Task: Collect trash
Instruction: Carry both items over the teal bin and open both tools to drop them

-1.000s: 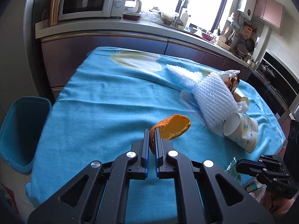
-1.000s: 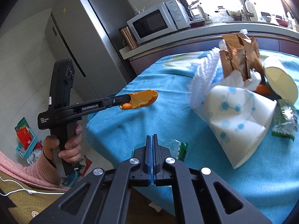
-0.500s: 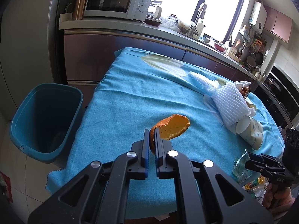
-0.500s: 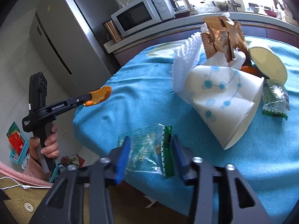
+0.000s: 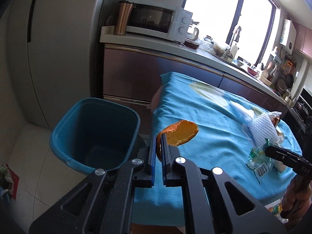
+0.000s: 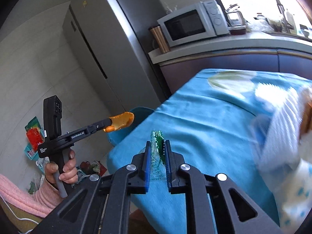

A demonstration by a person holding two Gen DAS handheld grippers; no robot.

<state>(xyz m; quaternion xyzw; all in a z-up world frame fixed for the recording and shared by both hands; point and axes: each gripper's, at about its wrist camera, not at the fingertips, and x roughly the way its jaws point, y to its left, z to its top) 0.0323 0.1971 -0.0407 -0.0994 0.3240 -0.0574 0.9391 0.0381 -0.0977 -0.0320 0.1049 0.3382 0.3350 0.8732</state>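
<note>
My left gripper (image 5: pixel 159 148) pinches the orange peel (image 5: pixel 180 133) by its edge, beside the blue bin (image 5: pixel 93 134); it seems light and stiff. My right gripper (image 6: pixel 158 152), jaws just closing, grips the clear wrapper (image 6: pixel 157 146) above the blue tablecloth (image 6: pixel 204 120); crinkly, slippery film, best pinched deep.

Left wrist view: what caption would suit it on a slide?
Left gripper carries an orange peel beside the blue bin; right gripper holds a clear wrapper.

White microwave (image 5: pixel 156 22) on counter, copper tumbler (image 5: pixel 122 17) beside it, grey fridge (image 6: pixel 101 44), bright window (image 5: pixel 236 15)
</note>
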